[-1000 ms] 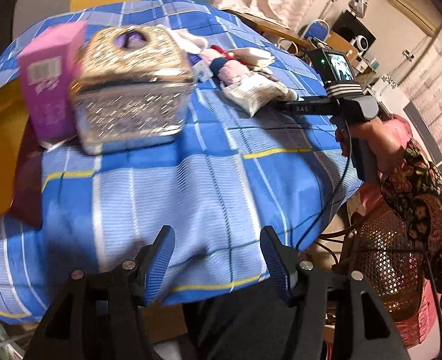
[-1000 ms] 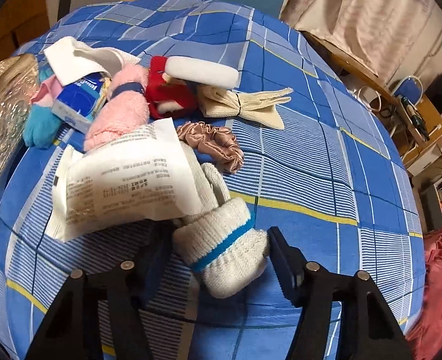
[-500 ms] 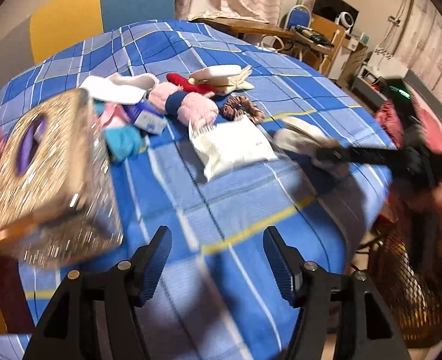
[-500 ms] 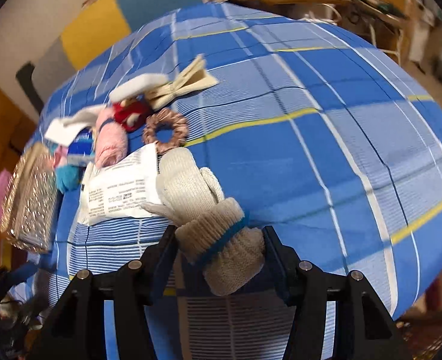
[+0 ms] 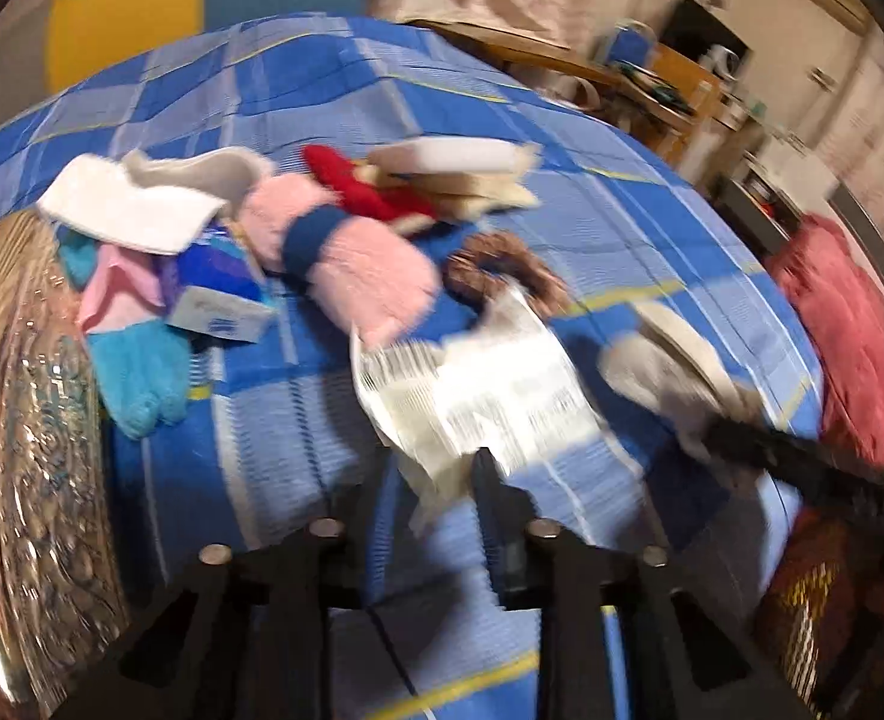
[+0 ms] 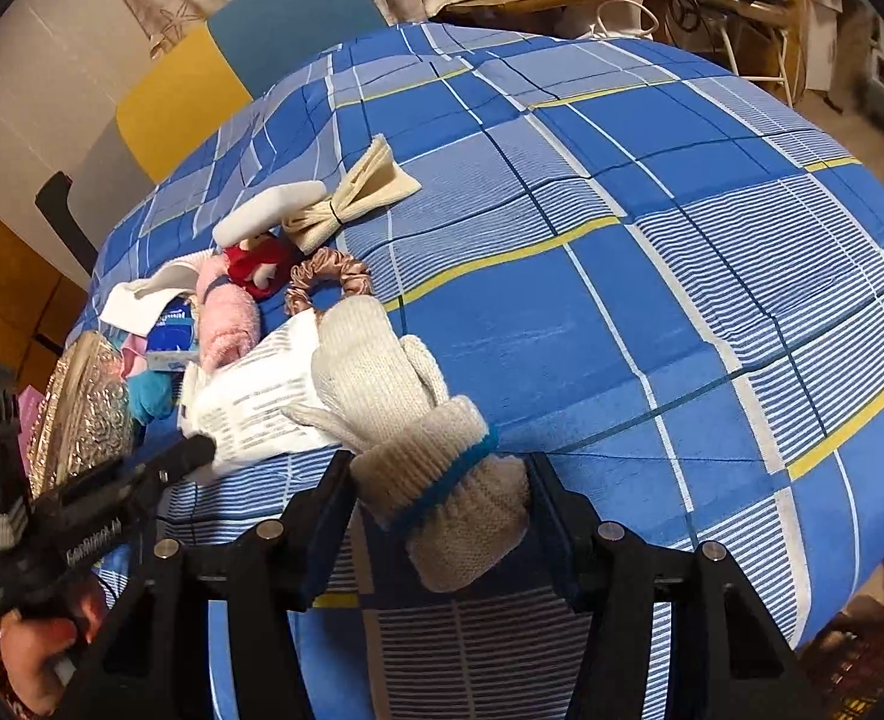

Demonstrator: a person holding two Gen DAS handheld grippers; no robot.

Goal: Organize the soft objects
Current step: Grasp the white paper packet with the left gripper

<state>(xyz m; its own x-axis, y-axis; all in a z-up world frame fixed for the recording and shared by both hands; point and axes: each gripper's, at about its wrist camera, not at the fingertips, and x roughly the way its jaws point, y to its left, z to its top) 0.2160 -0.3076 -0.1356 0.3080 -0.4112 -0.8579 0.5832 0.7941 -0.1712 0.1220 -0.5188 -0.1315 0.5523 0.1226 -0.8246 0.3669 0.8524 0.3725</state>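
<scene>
While its two fingers pinch the ribbed cuff of a cream knit glove (image 6: 394, 396), the right gripper (image 6: 442, 510) tilts steeply down at the near edge of the counter (image 6: 652, 312), the glove's fingers lying away from it across the blue checked cloth. At the left of that view the left gripper (image 6: 193, 450) reaches in low, its tips on the near corner of a white printed packet (image 6: 262, 408); its fingers have just been closing and now pinch that corner, though its own view is blurred. A hand (image 6: 40, 648) grips its handle at the near left. Beyond the packet lie a brown scrunchie (image 6: 328, 279), a pink fuzzy sock (image 6: 226, 318), a red plush piece (image 6: 259, 261) and a cream bow (image 6: 358, 195). An embossed metal box (image 6: 82, 414) stands at the left edge. To the right, the cloth is open all the way to its edge.
</scene>
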